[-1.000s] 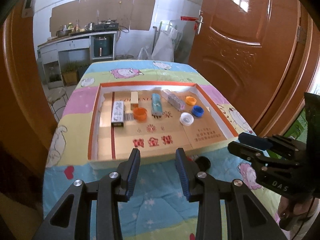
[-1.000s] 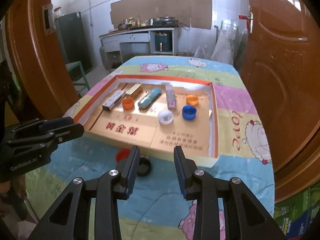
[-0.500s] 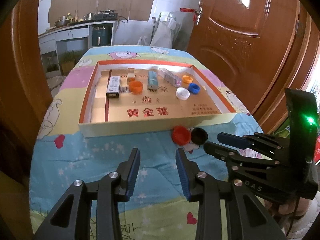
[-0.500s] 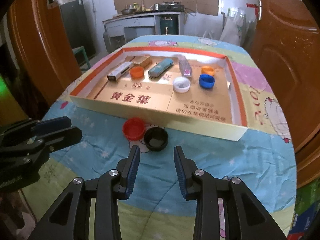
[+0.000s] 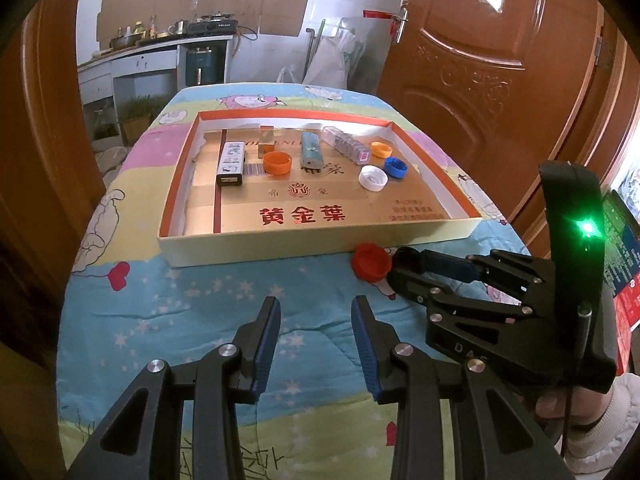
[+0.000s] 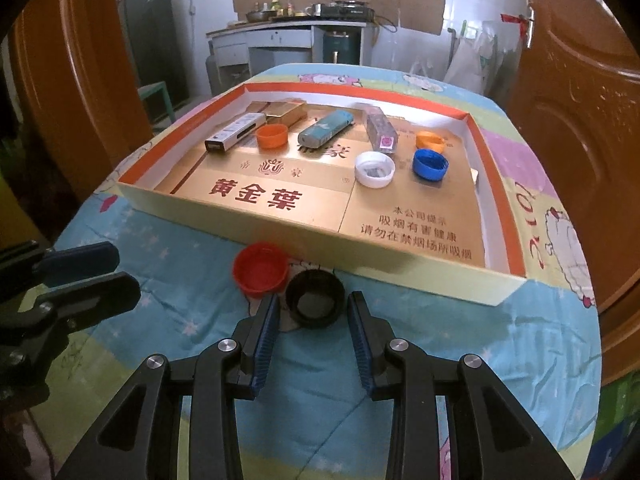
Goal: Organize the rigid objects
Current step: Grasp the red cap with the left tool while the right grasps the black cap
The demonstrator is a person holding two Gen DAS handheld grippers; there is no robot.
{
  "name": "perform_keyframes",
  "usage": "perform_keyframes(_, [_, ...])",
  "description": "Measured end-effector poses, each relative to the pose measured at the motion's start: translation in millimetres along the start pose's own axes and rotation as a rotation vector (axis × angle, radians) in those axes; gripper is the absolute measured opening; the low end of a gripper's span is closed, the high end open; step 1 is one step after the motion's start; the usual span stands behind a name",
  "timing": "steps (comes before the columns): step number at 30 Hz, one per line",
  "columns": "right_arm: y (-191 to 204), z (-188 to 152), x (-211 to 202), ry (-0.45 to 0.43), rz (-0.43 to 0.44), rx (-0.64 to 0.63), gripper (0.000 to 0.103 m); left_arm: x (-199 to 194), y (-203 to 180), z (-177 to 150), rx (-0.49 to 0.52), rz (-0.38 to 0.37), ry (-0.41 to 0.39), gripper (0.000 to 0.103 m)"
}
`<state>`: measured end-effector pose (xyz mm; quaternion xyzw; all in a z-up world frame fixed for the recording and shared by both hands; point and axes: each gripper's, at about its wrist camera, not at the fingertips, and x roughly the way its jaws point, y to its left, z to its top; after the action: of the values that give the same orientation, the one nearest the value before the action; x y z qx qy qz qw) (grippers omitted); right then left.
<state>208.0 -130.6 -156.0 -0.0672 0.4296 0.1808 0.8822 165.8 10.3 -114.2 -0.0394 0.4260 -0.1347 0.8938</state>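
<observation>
Right claw [image 6: 312, 312]: jaws apart, straddling the black cap [image 6: 315, 298] on the surface [image 6: 460, 340]; pads not seen touching it. Red cap [image 6: 261, 267] sits just left of the black cap, touching or nearly so, both just outside the tray's [image 6: 360, 246] near wall. Left claw [image 5: 315, 320]: jaws apart, holding nothing, above bare cloth. Inside tray: orange cap [image 6: 272, 136], white cap [image 6: 375, 169], blue cap [image 6: 430, 164], several small boxes.

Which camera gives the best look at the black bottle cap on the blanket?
The right wrist view: the black bottle cap sits whole, open side up, between the open right claw fingers. In the left wrist view the right claw hides most of the cap.
</observation>
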Motion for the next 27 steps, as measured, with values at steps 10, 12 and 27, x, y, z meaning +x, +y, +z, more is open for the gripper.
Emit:
perform_keyframes(10, [-10, -3, -11, -0.026, 0.008, 0.021, 0.030, 17, -15, 11, 0.039, -0.040, 0.030, 0.037])
perform_keyframes(12, [-16, -6, -19, -0.039, 0.012, 0.042, 0.030, 23, -22, 14, 0.056, -0.054, 0.040, 0.037])
perform_keyframes(27, [-62, -30, -47, -0.066, 0.037, 0.171, 0.031, 71, -53, 24, 0.136, -0.001, 0.083, 0.037])
